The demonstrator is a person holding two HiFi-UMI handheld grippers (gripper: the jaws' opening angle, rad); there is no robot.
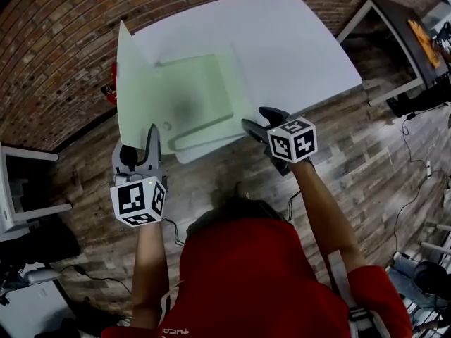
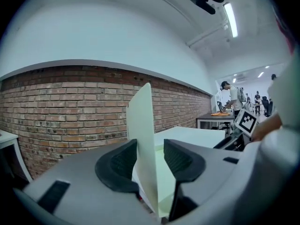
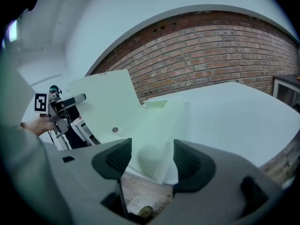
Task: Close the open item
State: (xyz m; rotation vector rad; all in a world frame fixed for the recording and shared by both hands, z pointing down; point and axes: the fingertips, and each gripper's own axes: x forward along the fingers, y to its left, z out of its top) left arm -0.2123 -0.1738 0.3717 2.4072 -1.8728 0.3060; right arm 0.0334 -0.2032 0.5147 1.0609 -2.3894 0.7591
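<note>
2 tongs on pale green folder (image 1: 201, 94), open on white table (image 1: 303, 41). Left tongs (image 1: 141, 146) half-open astride upright cover (image 1: 134, 83), no clamp yet. Right tongs (image 1: 259, 118) wide at folder's near edge. Best: pinch cover firmly, swing it down slowly, right tongs steadying folder.

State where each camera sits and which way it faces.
Head view: on the person's head, facing steeply down at the white table, pale green plastic folder, both forearms, left gripper, right gripper.
Left gripper view: on that gripper, facing level at the red brick wall; the folder's raised flap stands between its open jaws.
Right gripper view: on that gripper, facing down over the folder's near corner; jaws open.
Shared: both gripper views show the flap and wall.
</note>
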